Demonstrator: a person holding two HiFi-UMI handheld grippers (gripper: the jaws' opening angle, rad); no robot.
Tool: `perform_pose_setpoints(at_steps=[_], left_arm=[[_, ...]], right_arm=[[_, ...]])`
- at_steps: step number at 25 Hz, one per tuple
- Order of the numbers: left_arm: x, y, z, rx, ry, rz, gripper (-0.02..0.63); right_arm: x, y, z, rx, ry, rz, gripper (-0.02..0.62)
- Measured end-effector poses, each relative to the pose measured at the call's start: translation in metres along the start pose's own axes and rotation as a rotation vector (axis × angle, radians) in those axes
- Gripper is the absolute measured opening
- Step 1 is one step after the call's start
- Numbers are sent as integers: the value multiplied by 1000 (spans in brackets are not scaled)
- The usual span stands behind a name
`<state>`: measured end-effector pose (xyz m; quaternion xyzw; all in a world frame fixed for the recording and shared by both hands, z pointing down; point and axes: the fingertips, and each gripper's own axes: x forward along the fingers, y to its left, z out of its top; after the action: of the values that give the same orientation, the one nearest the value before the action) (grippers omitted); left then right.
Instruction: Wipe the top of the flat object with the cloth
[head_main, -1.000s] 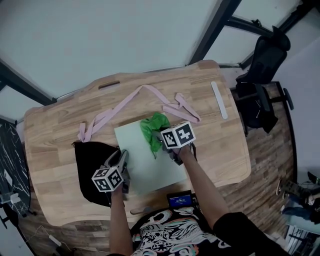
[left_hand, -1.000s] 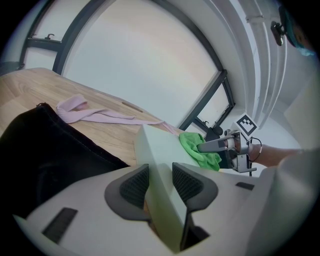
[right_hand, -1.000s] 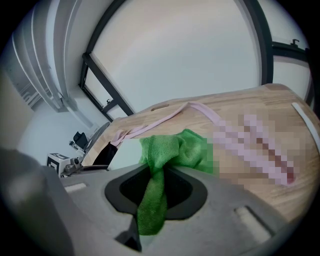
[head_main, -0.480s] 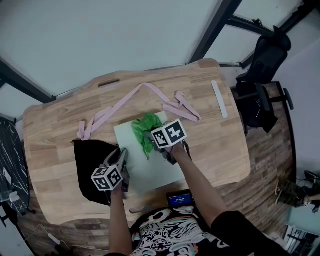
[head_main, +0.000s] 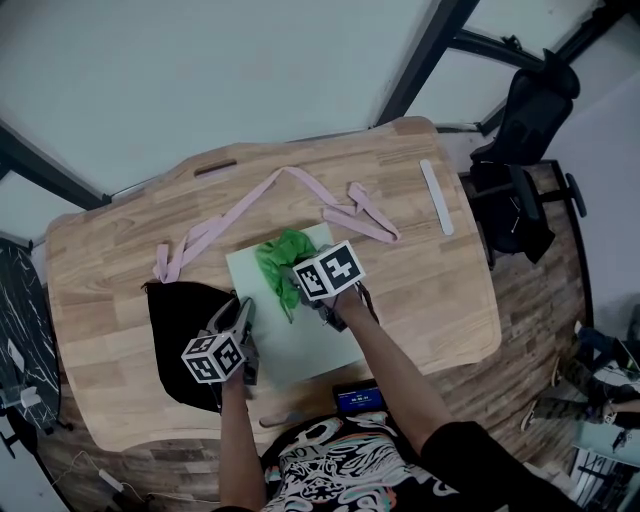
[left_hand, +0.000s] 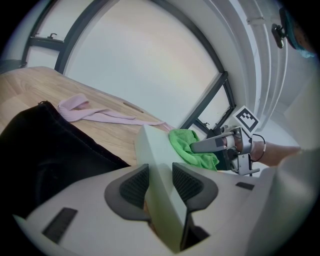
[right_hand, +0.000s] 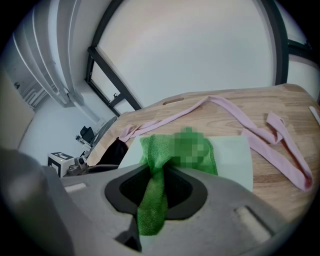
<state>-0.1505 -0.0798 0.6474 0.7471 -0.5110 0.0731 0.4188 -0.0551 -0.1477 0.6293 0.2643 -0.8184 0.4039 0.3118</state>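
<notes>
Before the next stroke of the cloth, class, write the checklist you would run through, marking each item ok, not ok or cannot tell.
1. Wiper held: right gripper shut on the green cloth. Ok.
2. Work steadied: left gripper clamped on the edge of the pale green board. Ok.
3. Contact: green cloth lies on the board's top. Ok.
4. Path: pink strap is off the board, though near its far corner. Ok.
5. Dirt still on the board: cannot tell.
</notes>
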Motion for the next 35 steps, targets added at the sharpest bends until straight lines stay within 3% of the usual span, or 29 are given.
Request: perform_pose_setpoints(at_steps=[35], left_arm=[[1, 2, 1, 19, -6, 12, 146]], right_arm=[[1, 24, -28, -26, 40, 51, 78]])
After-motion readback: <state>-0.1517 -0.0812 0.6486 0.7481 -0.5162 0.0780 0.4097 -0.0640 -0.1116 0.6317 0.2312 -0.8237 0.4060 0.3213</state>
